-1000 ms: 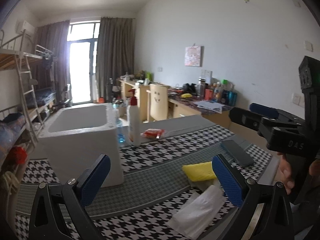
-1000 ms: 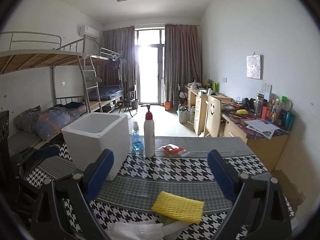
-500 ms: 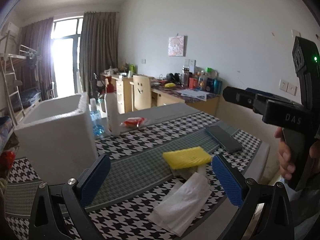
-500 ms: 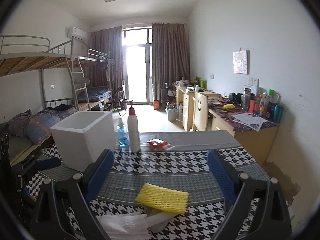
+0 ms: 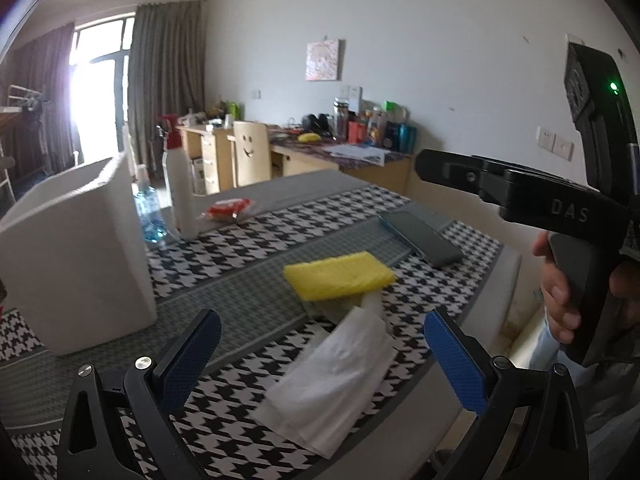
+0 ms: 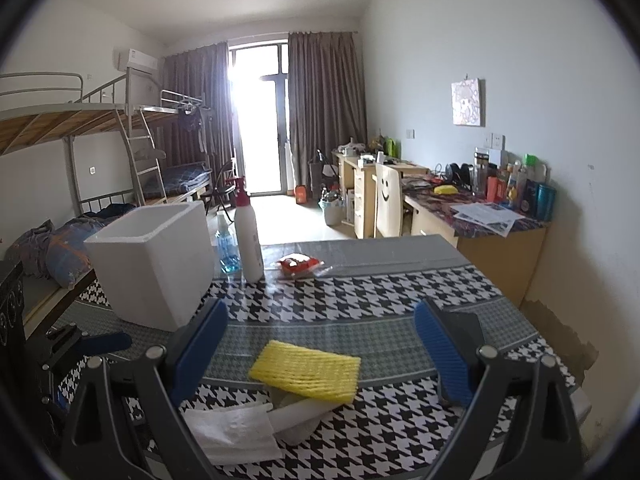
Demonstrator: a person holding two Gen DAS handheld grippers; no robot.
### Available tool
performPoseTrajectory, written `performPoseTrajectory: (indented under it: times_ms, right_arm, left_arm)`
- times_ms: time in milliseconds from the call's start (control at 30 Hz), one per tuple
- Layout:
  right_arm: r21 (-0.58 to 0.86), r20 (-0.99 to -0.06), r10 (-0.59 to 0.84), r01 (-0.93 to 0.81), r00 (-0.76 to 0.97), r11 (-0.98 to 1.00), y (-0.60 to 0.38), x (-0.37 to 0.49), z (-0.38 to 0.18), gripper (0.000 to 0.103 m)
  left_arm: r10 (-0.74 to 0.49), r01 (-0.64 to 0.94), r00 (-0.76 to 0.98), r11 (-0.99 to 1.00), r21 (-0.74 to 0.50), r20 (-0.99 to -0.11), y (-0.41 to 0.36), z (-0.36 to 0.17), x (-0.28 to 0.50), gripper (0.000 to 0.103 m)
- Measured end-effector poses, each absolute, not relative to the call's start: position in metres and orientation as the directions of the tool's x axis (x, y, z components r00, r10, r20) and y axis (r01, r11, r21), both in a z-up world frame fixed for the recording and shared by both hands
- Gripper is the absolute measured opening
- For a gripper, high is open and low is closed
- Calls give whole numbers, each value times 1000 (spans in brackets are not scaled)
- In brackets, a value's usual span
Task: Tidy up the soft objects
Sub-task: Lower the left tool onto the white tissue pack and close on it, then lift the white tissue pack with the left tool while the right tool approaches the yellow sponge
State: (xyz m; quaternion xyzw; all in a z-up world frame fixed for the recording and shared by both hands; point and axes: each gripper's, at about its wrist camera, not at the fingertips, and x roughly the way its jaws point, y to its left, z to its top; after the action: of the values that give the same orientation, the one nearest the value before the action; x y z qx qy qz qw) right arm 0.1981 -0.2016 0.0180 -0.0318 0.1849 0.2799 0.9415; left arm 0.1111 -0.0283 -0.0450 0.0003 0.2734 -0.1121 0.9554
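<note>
1. The landmark is the tall white foam box [image 6: 154,266], open at the top, standing on the black-and-white houndstooth tablecloth [image 6: 360,308].
2. A flat yellow foam-net pad [image 6: 306,370] lies on the cloth to the right of the box and nearer the table's front edge, propped on a pale soft item under it.
3. A crumpled white plastic bag [image 5: 336,376] lies just in front of the pad, touching that pile.
4. The left gripper [image 5: 320,360] hovers above the bag, its blue-padded jaws spread wide, holding nothing.
5. The right gripper [image 6: 320,344] hangs over the pad, jaws likewise released and empty; a hand [image 5: 560,296] grips its handle.
6. Behind the box stand a white pump bottle [image 6: 248,236] and a small blue spray bottle [image 6: 226,246].
7. A dark flat phone [image 5: 420,234] lies far right of the box.
</note>
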Motion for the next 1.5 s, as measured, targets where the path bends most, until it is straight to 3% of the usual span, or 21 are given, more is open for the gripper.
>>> performPoseTrajectory:
  times_ms: [800,1033,1200,1500]
  right_arm:
    - [100,-464,494,-511,735,854,-209,211,-20,97]
    - [106,-477,494,-511,727,853,-207,212,-25,97]
    - [111,-483,492,-507,724,855,-207,214,-28,97]
    - [122,-489,493,-504,719,855,-206,216,-32,97]
  left_arm:
    - [-230,280,706,959,-35,-669,-48,-93,124,96]
    - [-209,281,660,960,-22,-722,-50,-108,131,74]
    - [-188,263,643,965,-16,-742,-47,-116,135,72]
    - [-160,238,635,971,-6,-756,-40,-121,132,46]
